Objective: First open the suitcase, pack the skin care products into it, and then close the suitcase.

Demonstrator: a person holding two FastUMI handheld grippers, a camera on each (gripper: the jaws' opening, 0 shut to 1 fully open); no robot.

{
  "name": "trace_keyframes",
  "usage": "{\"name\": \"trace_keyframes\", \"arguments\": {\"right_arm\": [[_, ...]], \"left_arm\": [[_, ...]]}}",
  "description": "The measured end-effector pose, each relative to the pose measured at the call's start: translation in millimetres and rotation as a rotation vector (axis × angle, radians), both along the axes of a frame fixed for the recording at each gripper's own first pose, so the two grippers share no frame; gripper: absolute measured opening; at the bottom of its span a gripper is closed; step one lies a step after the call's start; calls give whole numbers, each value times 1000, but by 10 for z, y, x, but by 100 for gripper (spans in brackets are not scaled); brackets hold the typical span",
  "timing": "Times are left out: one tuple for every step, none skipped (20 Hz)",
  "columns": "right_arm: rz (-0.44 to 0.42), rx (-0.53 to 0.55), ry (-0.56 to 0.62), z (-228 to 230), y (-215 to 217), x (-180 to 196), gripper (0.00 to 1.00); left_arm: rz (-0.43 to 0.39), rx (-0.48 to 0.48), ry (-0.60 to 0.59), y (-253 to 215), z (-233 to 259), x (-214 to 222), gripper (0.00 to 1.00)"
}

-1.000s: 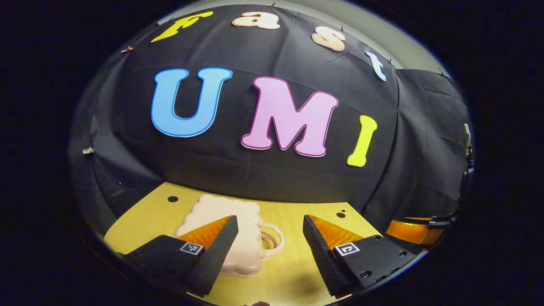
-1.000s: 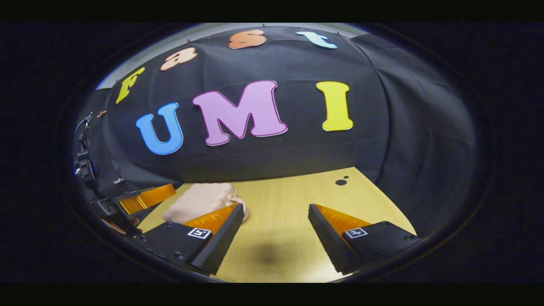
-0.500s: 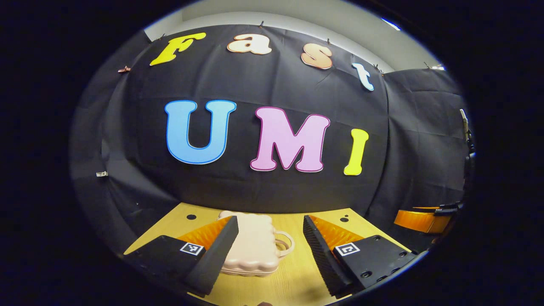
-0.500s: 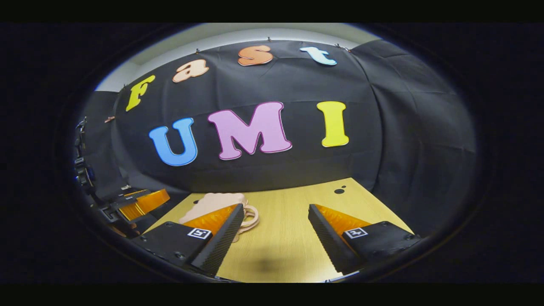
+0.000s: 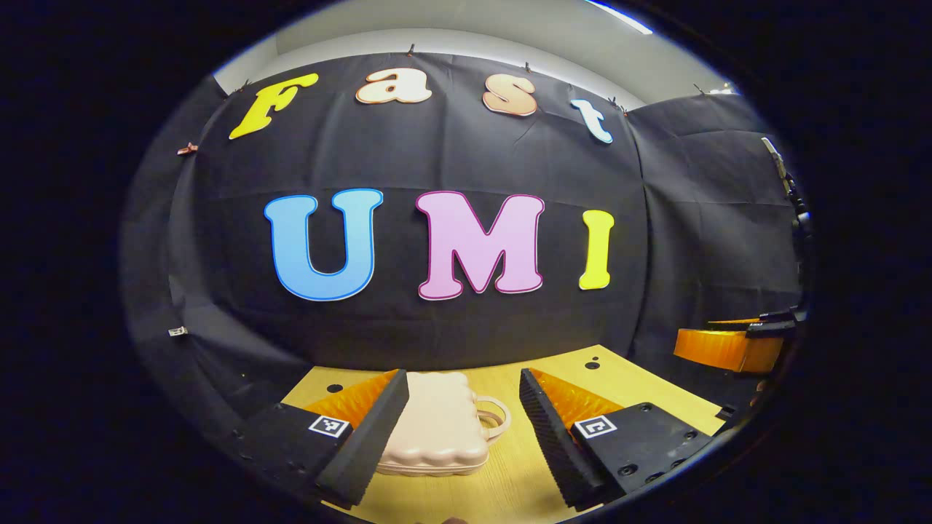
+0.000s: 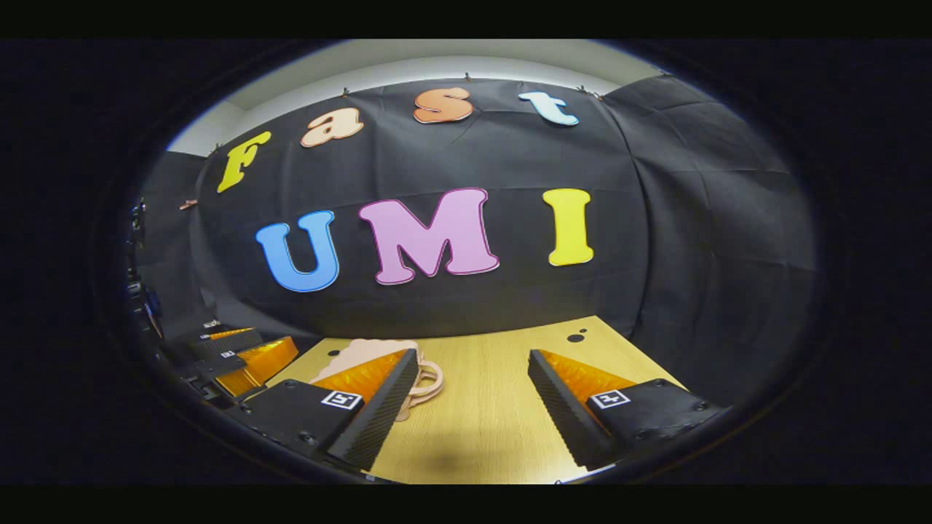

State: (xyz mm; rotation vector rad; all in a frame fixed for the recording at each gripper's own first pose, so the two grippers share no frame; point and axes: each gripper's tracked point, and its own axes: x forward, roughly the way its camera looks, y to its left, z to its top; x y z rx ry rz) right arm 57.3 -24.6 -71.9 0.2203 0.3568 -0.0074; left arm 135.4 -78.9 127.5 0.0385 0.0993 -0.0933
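Observation:
A small pale pink suitcase [image 5: 437,433] lies flat and closed on the wooden table [image 5: 641,389], its loop handle [image 5: 496,421] pointing right. My left gripper [image 5: 463,397] is open just in front of it, with the case showing between the fingers and untouched. In the right gripper view the suitcase [image 6: 362,350] sits partly behind the left finger, its handle [image 6: 428,378] peeking out. My right gripper [image 6: 473,367] is open over bare table [image 6: 495,407], holding nothing. Each gripper also appears in the other's view, as right gripper [image 5: 724,348] and left gripper [image 6: 244,353].
The booth's black cloth wall [image 5: 451,327] stands close behind the table's far edge. Small dark holes [image 6: 577,337] mark the tabletop near the back right corner. Light wood stretches to the right of the suitcase.
Both views have tilted upward, so the wall sits lower in the frame. In the left gripper view the suitcase has shifted from behind the left finger to between the fingers. Both grippers stay open.

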Motion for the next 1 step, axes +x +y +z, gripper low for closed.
{"name": "trace_keyframes", "arguments": {"right_arm": [[2, -6, -4, 17, 2, 7, 97]], "left_arm": [[-7, -5, -2, -29, 0, 13, 96]]}}
